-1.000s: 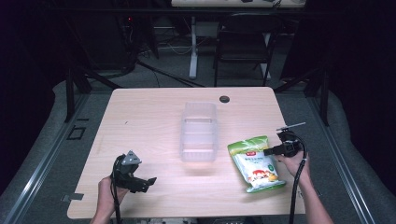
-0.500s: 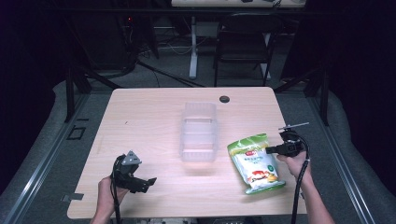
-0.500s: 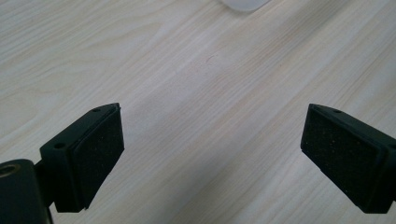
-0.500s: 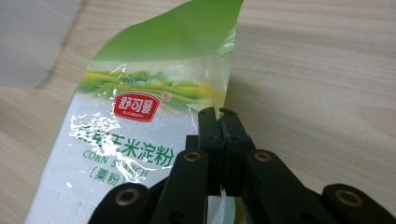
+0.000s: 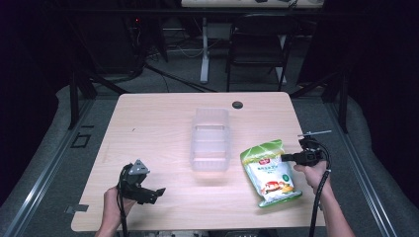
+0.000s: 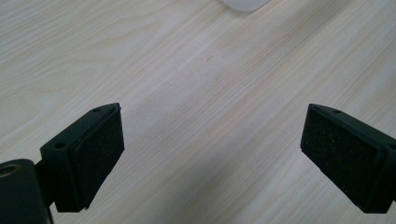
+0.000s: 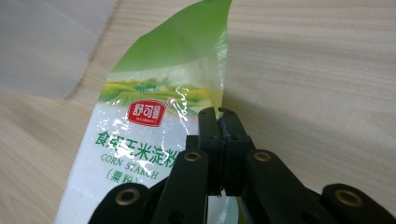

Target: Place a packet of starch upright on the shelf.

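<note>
Status: grasp is done, transfer isn't. The right claw [image 5: 285, 157] has the corn starch bag [image 5: 269, 174] pinched at its edge; the bag's top end looks peeled up a little, the rest lies flat on the tabletop [image 5: 163, 123]. Likely destination is the clear plastic bin [image 5: 211, 139] at tabletop centre, which looks empty as far as its see-through walls let one tell. So remaining, by judgement: lift the bag, carry it toward 9 o'clock, drop it in the bin, let go.

Bag position: at about 4 o'clock from the bin, just beside its near right corner, not touching.

Right claw: jaws closed fully together on the bag's thin side seam near the green top [image 7: 177, 51]; the right gripper view shows film sandwiched between the pads, no gap visible. The hold is on the edge only, so the bag may swing or slip once raised.

Left claw [image 5: 157, 192]: jaws spread wide, nothing between the pads [image 6: 100, 149], bare wood under them. It hovers at the tabletop's 7 o'clock corner, well apart from bag and bin.
</note>
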{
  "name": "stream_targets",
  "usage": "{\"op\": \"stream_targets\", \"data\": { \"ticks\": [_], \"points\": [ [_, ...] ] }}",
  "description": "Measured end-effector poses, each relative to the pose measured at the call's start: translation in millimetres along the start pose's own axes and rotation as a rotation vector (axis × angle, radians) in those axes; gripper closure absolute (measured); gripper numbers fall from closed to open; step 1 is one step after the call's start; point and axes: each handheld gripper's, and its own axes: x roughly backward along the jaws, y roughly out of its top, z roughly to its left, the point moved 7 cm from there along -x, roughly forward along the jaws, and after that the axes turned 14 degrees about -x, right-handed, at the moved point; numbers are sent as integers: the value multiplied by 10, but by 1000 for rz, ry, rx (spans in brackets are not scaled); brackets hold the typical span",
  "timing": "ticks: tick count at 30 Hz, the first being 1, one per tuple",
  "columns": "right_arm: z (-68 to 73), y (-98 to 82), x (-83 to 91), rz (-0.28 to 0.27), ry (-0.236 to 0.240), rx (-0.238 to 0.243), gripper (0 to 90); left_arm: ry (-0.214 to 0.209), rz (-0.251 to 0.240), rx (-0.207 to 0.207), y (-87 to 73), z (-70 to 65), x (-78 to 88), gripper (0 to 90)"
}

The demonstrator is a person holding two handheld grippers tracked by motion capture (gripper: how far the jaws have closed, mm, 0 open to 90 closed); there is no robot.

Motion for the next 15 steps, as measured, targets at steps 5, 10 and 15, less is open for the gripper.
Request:
{"op": "stream_targets", "data": {
  "ticks": [5,10,15],
  "points": [
    [-45,-36,6,-14,-20,-27,888,-1,-1,2,-1,-1,1,61],
    [-140,-39,-14,1,-1,-47,777,1,0,3,2,-7,-8,61],
    [-159,3,-47,-7,22,-65,615,-5,5,1,0,-9,-12,62]
  ]
}}
